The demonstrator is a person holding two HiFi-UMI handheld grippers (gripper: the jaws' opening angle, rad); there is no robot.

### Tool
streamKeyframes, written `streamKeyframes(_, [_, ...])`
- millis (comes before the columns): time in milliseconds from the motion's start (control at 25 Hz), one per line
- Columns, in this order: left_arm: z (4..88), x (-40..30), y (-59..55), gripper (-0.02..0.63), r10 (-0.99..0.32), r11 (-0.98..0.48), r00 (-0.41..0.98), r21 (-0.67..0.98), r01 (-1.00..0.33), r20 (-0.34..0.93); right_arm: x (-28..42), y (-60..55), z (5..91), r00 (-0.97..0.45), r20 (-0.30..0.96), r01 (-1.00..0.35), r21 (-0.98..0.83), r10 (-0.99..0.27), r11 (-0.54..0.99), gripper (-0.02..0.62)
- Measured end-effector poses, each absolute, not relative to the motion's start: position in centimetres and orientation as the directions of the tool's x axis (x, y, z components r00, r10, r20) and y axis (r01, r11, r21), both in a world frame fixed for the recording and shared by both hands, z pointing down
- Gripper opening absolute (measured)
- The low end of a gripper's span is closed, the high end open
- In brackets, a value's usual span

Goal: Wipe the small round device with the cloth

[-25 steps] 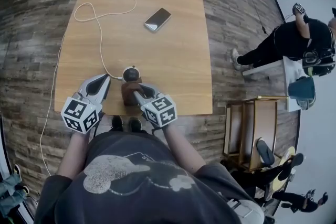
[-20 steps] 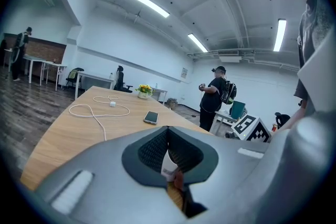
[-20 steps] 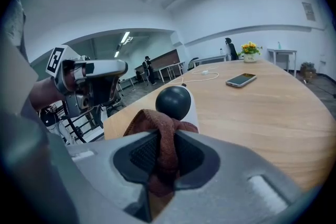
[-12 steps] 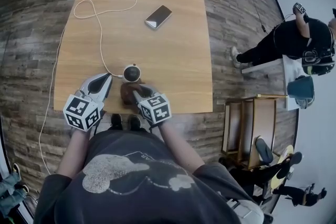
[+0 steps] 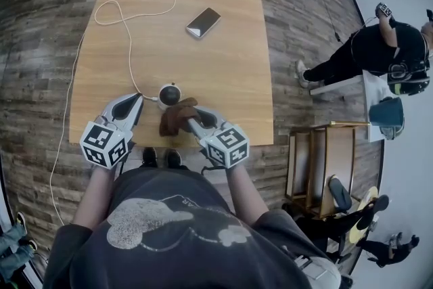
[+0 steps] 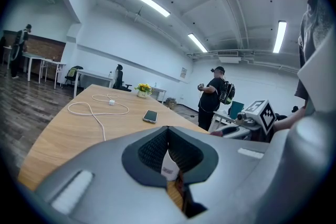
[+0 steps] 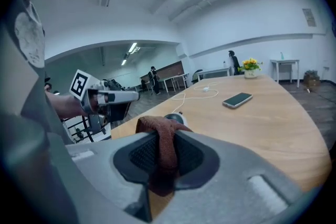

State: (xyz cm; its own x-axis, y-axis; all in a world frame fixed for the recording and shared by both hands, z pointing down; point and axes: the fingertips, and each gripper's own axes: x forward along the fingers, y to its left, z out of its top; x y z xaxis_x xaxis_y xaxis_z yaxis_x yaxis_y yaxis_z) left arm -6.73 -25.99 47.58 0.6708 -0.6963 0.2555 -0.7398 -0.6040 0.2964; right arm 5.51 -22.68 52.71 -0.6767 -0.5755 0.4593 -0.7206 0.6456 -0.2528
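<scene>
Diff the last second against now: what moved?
The right hand-held gripper shifted toward the person's right, carrying the brown cloth it clamps up beside the small round device. The left hand-held gripper, phone and white cable stayed put.

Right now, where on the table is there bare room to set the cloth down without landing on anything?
Widest free patch: bare table between the phone and the small round device, out to the right edge. The cable crosses the left side. The near edge is crowded: device, cloth in the right claw, left claw on the cable.
</scene>
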Motion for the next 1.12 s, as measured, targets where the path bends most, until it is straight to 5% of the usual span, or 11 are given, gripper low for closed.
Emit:
streamKeyframes(240, [47.4, -6.7, -26.1, 0.017, -0.697, -0.607, 0.673, 0.294, -0.738, 0.249, 9.3, -25.5, 48.0, -0.624, 0.355, -0.779, -0.214, -0.696, 0.589, 0.054])
streamKeyframes(480, [47.1, -6.6, -26.4, 0.017, -0.7, -0.606, 0.67, 0.291, -0.741, 0.247, 7.9, -27.3, 48.5, -0.635, 0.353, -0.77, -0.212, -0.687, 0.602, 0.054])
streamKeyframes(1120, [47.8, -7.4, -26.4, 0.017, -0.707, -0.582, 0.653, 0.301, -0.755, 0.271, 6.5, -28.4, 57.9, -0.591, 0.546, -0.796, -0.28, -0.594, 0.536, 0.054])
